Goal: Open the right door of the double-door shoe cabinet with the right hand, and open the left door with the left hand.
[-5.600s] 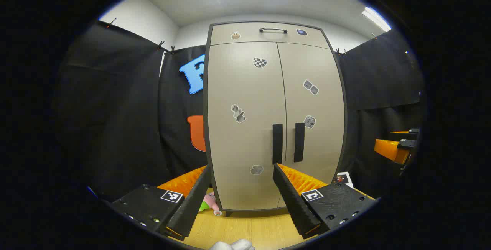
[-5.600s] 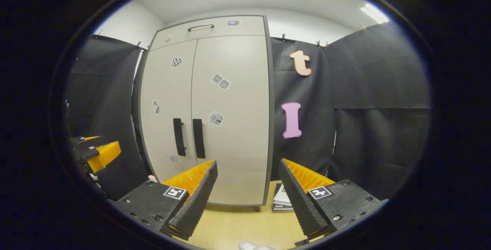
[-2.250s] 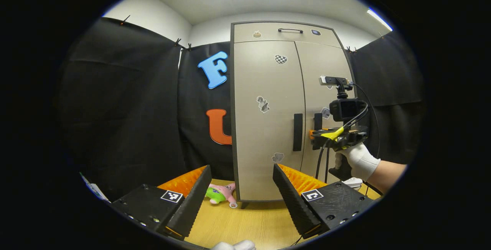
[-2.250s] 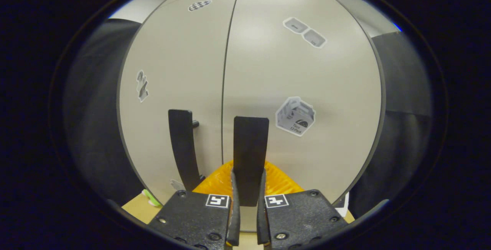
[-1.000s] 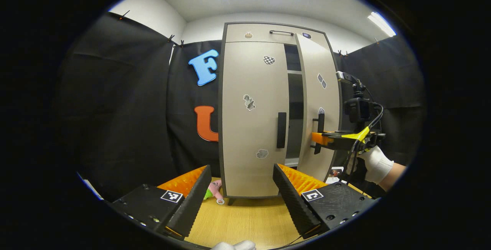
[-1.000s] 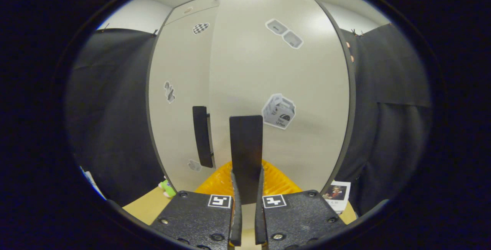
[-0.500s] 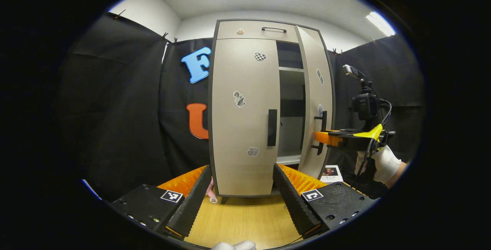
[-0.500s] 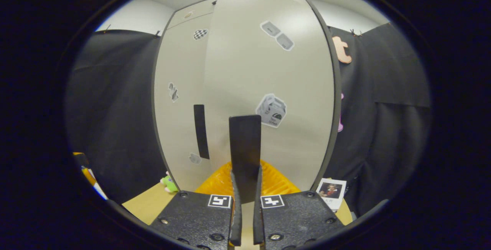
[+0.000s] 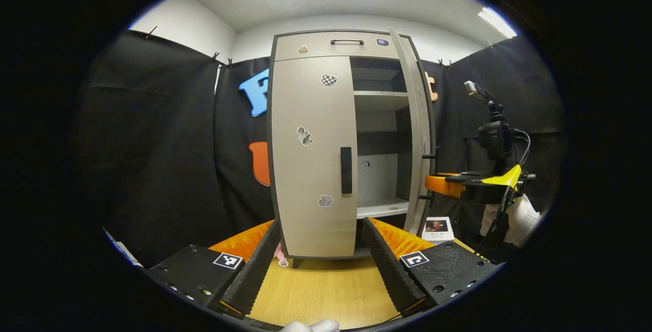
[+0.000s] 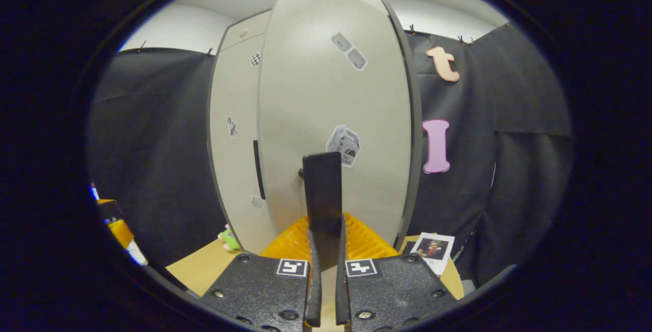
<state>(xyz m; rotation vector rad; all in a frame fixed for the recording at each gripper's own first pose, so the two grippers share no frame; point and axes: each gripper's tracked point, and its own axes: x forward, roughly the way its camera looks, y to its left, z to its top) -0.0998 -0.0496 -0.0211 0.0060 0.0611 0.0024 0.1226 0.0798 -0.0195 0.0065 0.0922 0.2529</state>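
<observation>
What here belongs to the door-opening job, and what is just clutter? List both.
Job: right door, its handle, right tool shut on it, left door, left handle, left tool.
Clutter: plush toy, photo card.

Both views toward cabinet [image 9: 313,159]

No legible text on the cabinet stickers [image 10: 345,145] or elsewhere.

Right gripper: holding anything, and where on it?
Yes. The right gripper is shut on the right door's handle, near its lower end.
</observation>
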